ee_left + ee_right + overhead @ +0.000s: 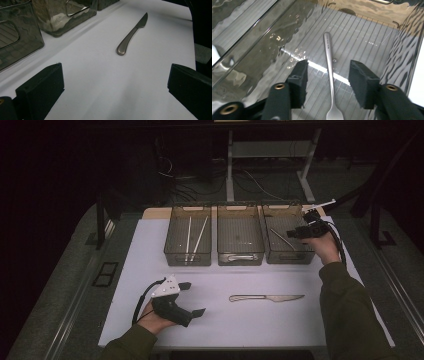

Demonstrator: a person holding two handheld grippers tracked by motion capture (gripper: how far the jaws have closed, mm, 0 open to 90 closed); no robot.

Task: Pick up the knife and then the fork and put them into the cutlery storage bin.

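Observation:
A metal table knife [266,297] [131,35] lies flat on the white mat, blade toward the right. My left gripper [194,298] [116,85] rests low at the front left, open, its jaws wide apart with only bare mat between them. My right gripper [295,232] [328,75] hangs over the right-hand clear bin [290,257], open. A slim metal utensil [327,47] [281,239] lies on that bin's ribbed floor, running between the two pads without touching them; its head is cut off by the frame edge.
Three clear bins stand in a row at the back of the mat. The left bin [187,261] holds two pale sticks [195,237]. The middle bin [220,235] has a metal piece [240,256] at its front. The mat's edge [240,342] lies near the person.

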